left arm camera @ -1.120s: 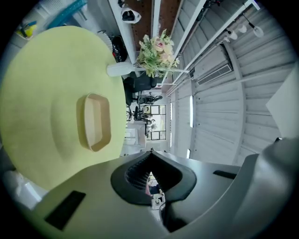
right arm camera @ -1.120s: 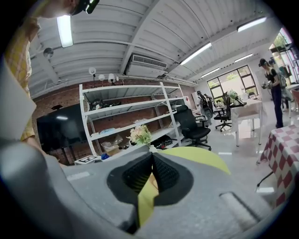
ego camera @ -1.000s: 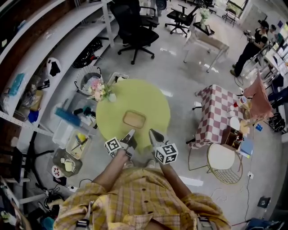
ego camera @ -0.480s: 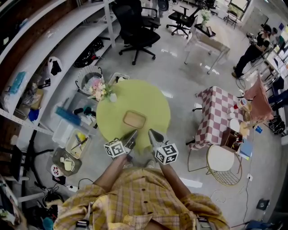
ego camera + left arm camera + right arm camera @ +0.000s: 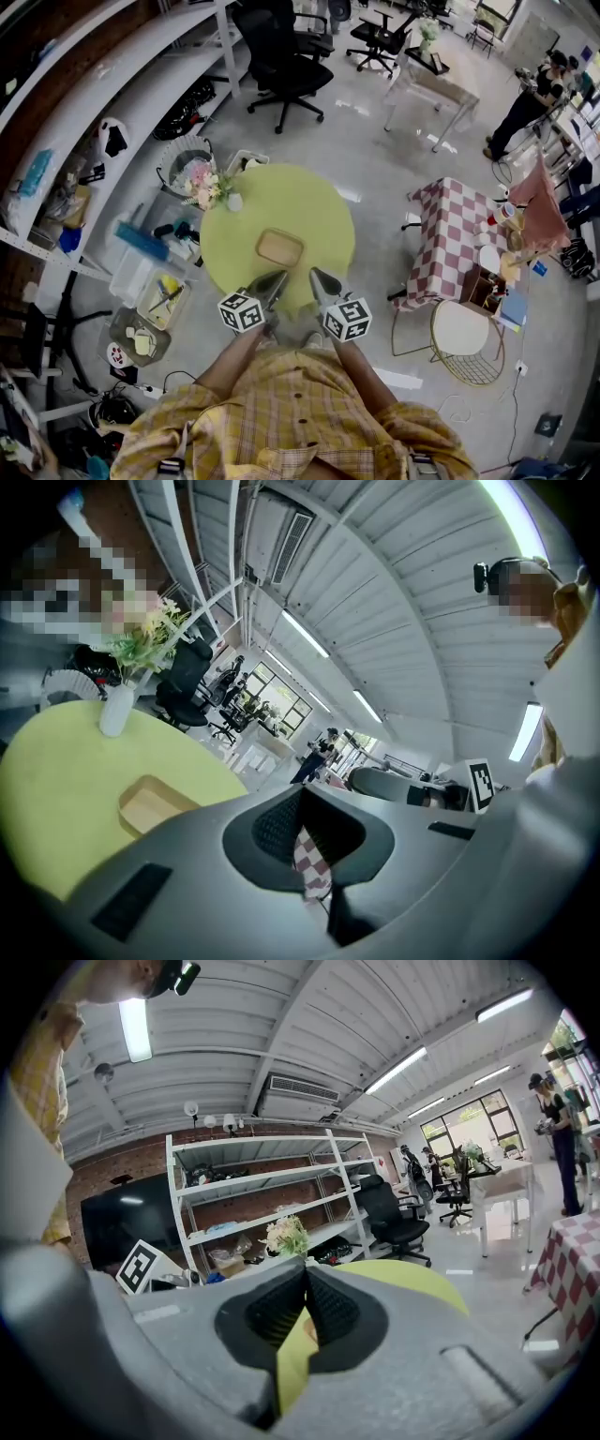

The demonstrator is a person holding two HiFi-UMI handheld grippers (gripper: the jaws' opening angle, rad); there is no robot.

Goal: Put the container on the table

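head view: high, steeply down | gripper views: low, near-level, close | all 3 share: green table point(image 5: 302, 204)

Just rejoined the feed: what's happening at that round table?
A person holds the left gripper and right gripper side by side over the near edge of the round green table. Both are shut and empty. The shallow tan container already sits on the table, just beyond their tips.

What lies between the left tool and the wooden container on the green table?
Nothing lies there. In the head view, only bare green table shows between the left tool and the container.
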